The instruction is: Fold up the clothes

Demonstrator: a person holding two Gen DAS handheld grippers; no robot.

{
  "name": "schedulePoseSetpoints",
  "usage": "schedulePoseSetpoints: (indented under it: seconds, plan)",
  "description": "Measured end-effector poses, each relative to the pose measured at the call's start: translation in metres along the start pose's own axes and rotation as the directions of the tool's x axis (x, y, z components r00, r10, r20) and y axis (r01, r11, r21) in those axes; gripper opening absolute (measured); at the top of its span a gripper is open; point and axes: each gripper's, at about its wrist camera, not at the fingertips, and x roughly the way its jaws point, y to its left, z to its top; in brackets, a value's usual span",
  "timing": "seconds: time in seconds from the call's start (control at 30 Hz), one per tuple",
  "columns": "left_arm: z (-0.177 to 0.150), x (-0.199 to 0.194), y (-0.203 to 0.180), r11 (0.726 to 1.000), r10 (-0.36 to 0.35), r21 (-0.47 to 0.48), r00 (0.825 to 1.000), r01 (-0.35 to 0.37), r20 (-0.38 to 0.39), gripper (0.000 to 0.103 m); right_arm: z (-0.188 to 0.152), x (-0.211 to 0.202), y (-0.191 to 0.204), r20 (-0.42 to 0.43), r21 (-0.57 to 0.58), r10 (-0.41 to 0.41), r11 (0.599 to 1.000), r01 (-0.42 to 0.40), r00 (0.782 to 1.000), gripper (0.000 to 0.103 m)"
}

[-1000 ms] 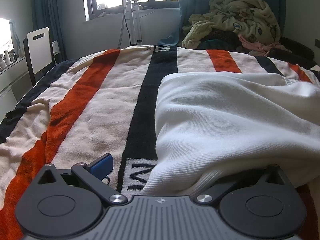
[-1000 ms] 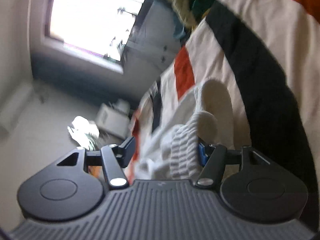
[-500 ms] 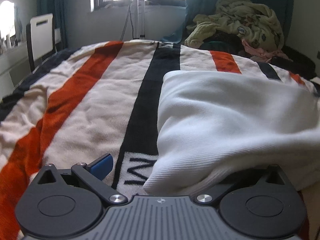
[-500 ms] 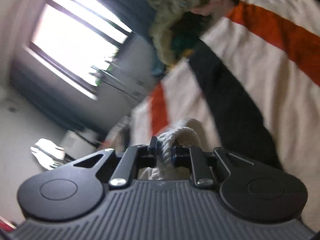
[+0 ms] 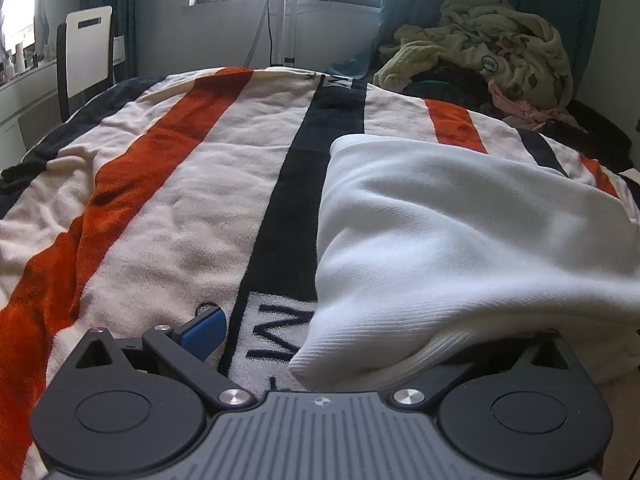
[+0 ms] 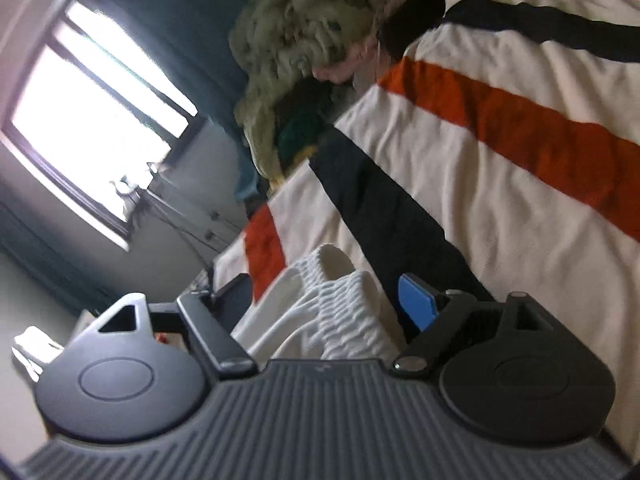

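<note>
A white knit garment [image 5: 460, 232] lies folded on the right half of the striped blanket [image 5: 168, 208]. Its ribbed hem [image 5: 404, 354] drapes over the right finger of my left gripper [image 5: 352, 340], which stands open low over the blanket; only the left blue pad [image 5: 204, 334] shows. In the right wrist view the camera is rolled sideways. My right gripper [image 6: 326, 296] is open, its blue pad [image 6: 416, 304] and dark finger [image 6: 236, 296] wide apart. The ribbed hem [image 6: 344, 312] lies loose between them.
A heap of yellowish and pink clothes [image 5: 496, 56] sits at the far right end of the bed. A white chair [image 5: 86, 52] stands at the left. A metal stand [image 5: 284, 20] is under the window. Dark curtains hang behind.
The right gripper closed on the ribbed hem half a second ago and has now opened, letting it go. The left gripper stayed open and barely shifted.
</note>
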Motion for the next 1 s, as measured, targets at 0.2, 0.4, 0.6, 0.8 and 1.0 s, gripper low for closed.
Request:
schedulePoseSetpoints:
  seconds: [0.2, 0.4, 0.6, 0.8, 1.0]
  plan:
    - [0.001, -0.021, 0.003, 0.999, -0.047, -0.011, 0.999, 0.047, -0.021, 0.103, -0.026, -0.002, 0.002, -0.107, -0.047, -0.022, 0.999, 0.017, 0.994, 0.083]
    - [0.009, -0.054, 0.019, 0.978, -0.175, -0.11, 0.984, 0.177, 0.028, 0.103, -0.051, 0.0, 0.004, -0.212, -0.098, -0.054, 0.995, 0.034, 0.976, 0.082]
    - [0.017, -0.032, 0.049, 0.873, -0.341, -0.364, 0.94, 0.325, 0.02, 0.103, -0.063, 0.036, 0.005, -0.253, -0.171, -0.109, 0.983, 0.067, 0.961, 0.091]
    - [0.02, -0.001, 0.053, 0.815, -0.415, -0.436, 0.91, 0.382, 0.021, 0.103, -0.066, 0.053, -0.006, -0.265, -0.124, -0.073, 0.991, 0.041, 0.961, 0.092]
    - [0.015, 0.032, 0.039, 0.825, -0.428, -0.428, 0.902, 0.369, -0.047, 0.101, -0.069, 0.051, 0.002, -0.253, -0.198, -0.1, 0.979, 0.049, 0.962, 0.082]
